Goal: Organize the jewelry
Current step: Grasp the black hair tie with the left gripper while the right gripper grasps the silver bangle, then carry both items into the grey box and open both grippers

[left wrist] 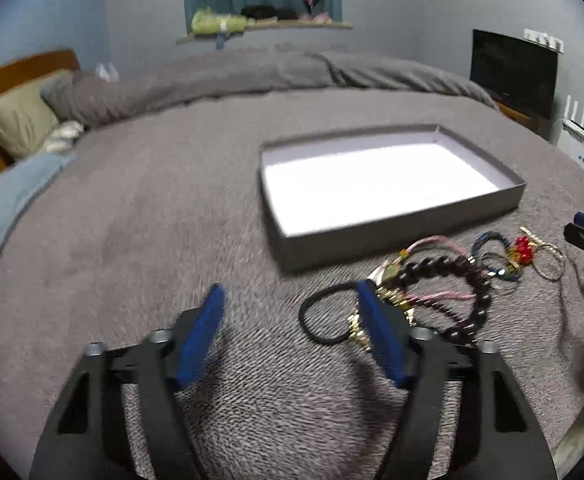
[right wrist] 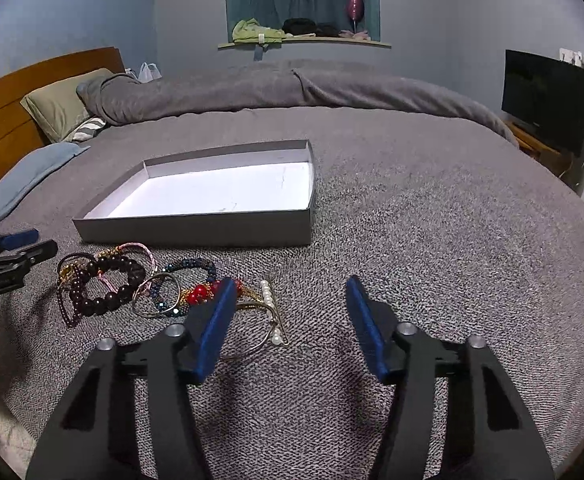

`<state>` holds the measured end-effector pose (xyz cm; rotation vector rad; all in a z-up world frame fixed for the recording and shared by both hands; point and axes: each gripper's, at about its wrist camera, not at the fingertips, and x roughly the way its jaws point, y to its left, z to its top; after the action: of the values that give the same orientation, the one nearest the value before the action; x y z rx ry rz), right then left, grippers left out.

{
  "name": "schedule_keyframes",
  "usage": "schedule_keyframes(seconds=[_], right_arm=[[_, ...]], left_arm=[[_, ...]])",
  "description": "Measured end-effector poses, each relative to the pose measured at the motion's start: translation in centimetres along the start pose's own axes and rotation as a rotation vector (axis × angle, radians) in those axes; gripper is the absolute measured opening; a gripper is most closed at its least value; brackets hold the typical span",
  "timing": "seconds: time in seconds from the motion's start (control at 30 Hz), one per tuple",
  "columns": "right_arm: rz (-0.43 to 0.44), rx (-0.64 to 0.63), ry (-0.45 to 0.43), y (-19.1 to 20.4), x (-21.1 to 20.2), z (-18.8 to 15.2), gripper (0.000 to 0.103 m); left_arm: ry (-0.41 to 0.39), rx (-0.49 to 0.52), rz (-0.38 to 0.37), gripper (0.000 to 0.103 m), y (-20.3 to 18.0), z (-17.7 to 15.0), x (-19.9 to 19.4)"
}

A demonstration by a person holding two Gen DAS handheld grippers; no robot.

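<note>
A shallow grey box [left wrist: 404, 232] with a white inside lies open on the grey bed cover; it also shows in the right wrist view [right wrist: 195, 229]. In front of it lies a pile of jewelry: a dark bead bracelet [right wrist: 103, 280] [left wrist: 468, 300], a pink cord [right wrist: 145, 252], a black hair tie [left wrist: 312, 316], a blue bead bracelet [right wrist: 191, 266], red beads [right wrist: 197, 294], a thin metal bangle [right wrist: 157, 298] and a pearl clip [right wrist: 269, 304]. My left gripper [left wrist: 289, 294] is open, just left of the pile. My right gripper [right wrist: 292, 286] is open, just right of the pile.
The grey bed cover [right wrist: 432, 220] spreads wide to the right. A rolled duvet [right wrist: 292, 88], pillows [right wrist: 59, 104] and a wooden headboard [right wrist: 7, 96] are at the back left. A dark screen [right wrist: 544, 96] stands at the right.
</note>
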<state>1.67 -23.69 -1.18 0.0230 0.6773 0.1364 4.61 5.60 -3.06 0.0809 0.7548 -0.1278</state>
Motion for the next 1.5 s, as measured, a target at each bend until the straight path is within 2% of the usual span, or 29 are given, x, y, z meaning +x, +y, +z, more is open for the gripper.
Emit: schedule_keyframes(seconds=[0.1, 0.23, 0.37, 0.53, 0.6, 0.7, 0.77, 0.83, 0.93, 1.07, 1.17, 1.27, 1.33, 1.37, 1.4, 1.43, 1.5], right_arm=[[0.001, 0.009, 0.020, -0.2, 0.4, -0.1, 0.040], [0.008, 0.025, 0.052, -0.6, 1.0, -0.3, 0.033], [0.021, 0.028, 0.069, -0.7, 1.5, -0.5, 0.029], [0.043, 0.044, 0.092, -0.6, 2.0, -0.3, 0.025], [0.057, 0.037, 0.095, -0.3, 1.7, -0.3, 0.024], [0.090, 0.022, 0.114, 0.6, 1.2, -0.7, 0.024], [0.071, -0.001, 0.114, 1.3, 0.8, -0.9, 0.024], [0.044, 0.001, 0.116, 1.3, 0.6, -1.4, 0.024], [0.075, 0.033, 0.129, 0.9, 0.6, -1.7, 0.024], [0.074, 0.006, 0.090, 1.8, -0.3, -1.4, 0.024], [0.081, 0.012, 0.124, 2.0, -0.1, -1.6, 0.024], [0.099, 0.072, 0.161, 1.3, 0.6, -2.2, 0.024], [0.111, 0.102, 0.152, 1.1, 1.0, -2.1, 0.024], [0.107, 0.104, 0.143, 1.2, 1.1, -2.1, 0.023], [0.098, 0.101, 0.136, 1.2, 1.2, -2.1, 0.013], [0.082, 0.095, 0.134, 1.3, 1.4, -2.1, 0.011], [0.104, 0.108, 0.143, 1.1, 1.5, -2.2, 0.002]], left_arm=[[0.070, -0.040, -0.067, 0.049, 0.7, -0.1, 1.6], [0.093, -0.010, -0.081, 0.043, 0.1, -0.2, 2.3], [0.103, 0.008, -0.080, 0.037, -0.3, -0.3, 2.7], [0.117, -0.024, -0.105, 0.029, 0.7, -0.5, 3.1], [0.115, -0.018, -0.100, 0.019, 0.7, -0.6, 3.2], [0.115, -0.022, -0.113, 0.009, 0.8, -0.6, 3.3], [0.110, -0.027, -0.122, 0.006, 0.8, -0.7, 3.2], [0.104, -0.032, -0.130, 0.005, 0.9, -0.7, 3.0], [0.101, -0.026, -0.133, 0.004, 0.7, -0.9, 2.8], [0.093, -0.018, -0.132, 0.004, 0.4, -1.0, 2.5], [0.092, -0.013, -0.129, 0.004, 0.2, -1.1, 2.4], [0.088, -0.005, -0.132, 0.004, 0.0, -1.2, 2.3], [0.084, 0.006, -0.127, 0.004, -0.2, -1.2, 2.3], [0.083, 0.007, -0.127, 0.004, -0.2, -1.2, 2.3], [0.082, 0.008, -0.129, 0.004, -0.2, -1.2, 2.3], [0.080, 0.011, -0.128, 0.004, -0.1, -1.2, 2.2], [0.077, 0.011, -0.132, 0.004, -0.1, -1.3, 2.0]])
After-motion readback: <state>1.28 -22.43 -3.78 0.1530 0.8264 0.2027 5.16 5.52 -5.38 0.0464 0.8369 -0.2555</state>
